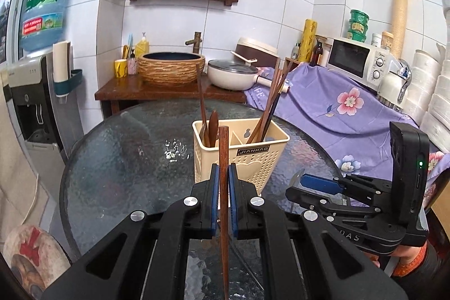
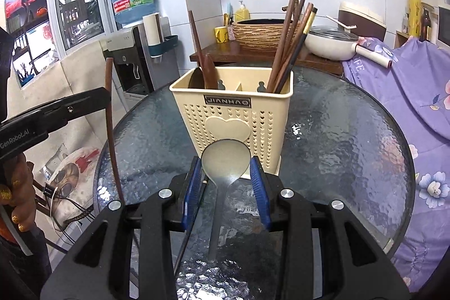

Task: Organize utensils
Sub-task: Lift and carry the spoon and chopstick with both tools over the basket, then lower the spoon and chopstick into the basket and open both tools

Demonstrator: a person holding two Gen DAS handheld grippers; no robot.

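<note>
2 utensils held above the round glass bench [image 2: 351, 148], both just in front of the cream utensil holder [image 2: 230, 120]. Left gripper [image 1: 224, 173] clamped nearly closed on 1 brown wooden chopstick [image 1: 224, 148], long axis close to upright, upper end level with the holder's rim, lower end trailing below the pads. Right gripper [image 2: 226, 167] partly open, blue pads pressing the edges of a metal spoon [image 2: 225, 162], bowl pointing up and away toward the holder, handle running back and down. Several chopsticks [image 2: 289, 47] leaning in the holder's right compartment.
</note>
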